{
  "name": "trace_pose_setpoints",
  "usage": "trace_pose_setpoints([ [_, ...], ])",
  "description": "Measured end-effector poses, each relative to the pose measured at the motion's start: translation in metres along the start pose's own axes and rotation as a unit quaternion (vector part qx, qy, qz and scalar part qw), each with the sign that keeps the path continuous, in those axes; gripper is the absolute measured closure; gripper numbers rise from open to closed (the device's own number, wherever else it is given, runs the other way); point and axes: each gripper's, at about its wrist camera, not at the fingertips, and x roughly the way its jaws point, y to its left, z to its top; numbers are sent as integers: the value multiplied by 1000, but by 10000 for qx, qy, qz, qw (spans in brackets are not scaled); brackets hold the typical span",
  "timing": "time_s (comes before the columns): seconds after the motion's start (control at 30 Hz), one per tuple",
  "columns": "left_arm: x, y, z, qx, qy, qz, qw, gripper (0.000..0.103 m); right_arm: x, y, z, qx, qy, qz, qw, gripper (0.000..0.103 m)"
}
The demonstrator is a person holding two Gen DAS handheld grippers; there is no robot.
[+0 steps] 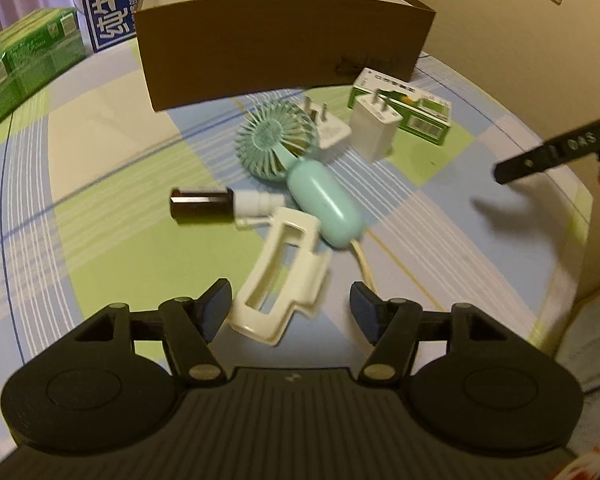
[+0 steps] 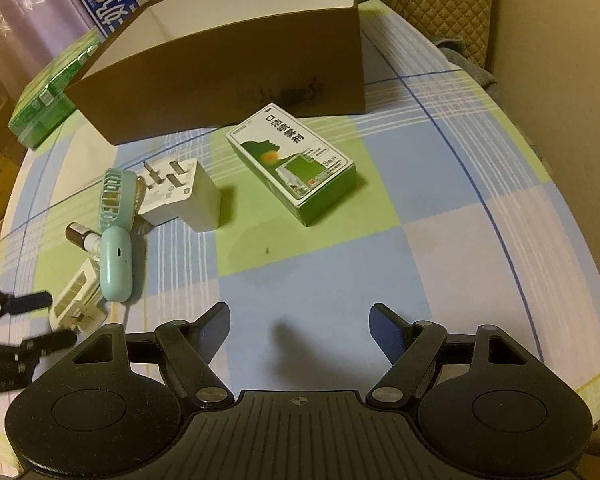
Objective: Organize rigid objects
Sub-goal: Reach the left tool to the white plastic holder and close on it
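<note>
A small pile of hard objects is lying on a checked blue, green and white tablecloth (image 2: 320, 248), just in front of a brown cardboard box (image 1: 276, 48) whose top is standing open, showing white inner walls. At the near end of the pile, a white plastic clip holder (image 1: 278, 276) is lying flat and slanted, its lower end sitting between the fingertips of the left gripper (image 1: 290, 302). That gripper's jaws are standing spread wide apart, one blue-padded tip on each side of the holder, and whether either pad is touching it cannot be told. A mint-green handheld fan (image 1: 296, 164) is lying across the holder's upper end, its round head pointing toward the box and a pale cord trailing from its handle toward the gripper. A small dark bottle with a white spray top (image 1: 220, 206) is lying on its side just left of the fan handle. Two white plug adapters are sitting beside the fan head, prongs pointing up and back: the smaller adapter (image 1: 332, 130) is touching the fan, and the larger adapter (image 1: 374, 124) is just to its right. A green and white carton (image 2: 294, 162) is lying flat near them, close to the box wall. The right gripper (image 2: 300, 328) is hovering over bare cloth to the right of the pile, its jaws also spread wide and holding nothing. Green packs (image 1: 24, 64) and a blue printed carton (image 1: 108, 0) are sitting at the table's far left edge.
</note>
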Motion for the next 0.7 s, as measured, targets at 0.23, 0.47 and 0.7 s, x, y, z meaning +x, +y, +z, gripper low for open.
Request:
trace_pose_setpoints([
  [0.23, 1, -13, -8, -235, 313, 63, 9992, 56, 4, 3, 1, -113, 65, 50, 9999, 29],
  [0.47, 5, -8, 12, -711, 212, 221, 9970, 50, 4, -4, 0, -57, 85, 15, 9999, 29],
  [0.7, 24, -11, 25, -1000, 426, 426, 9932, 55, -1, -14, 1, 29, 18, -17, 10000, 29],
])
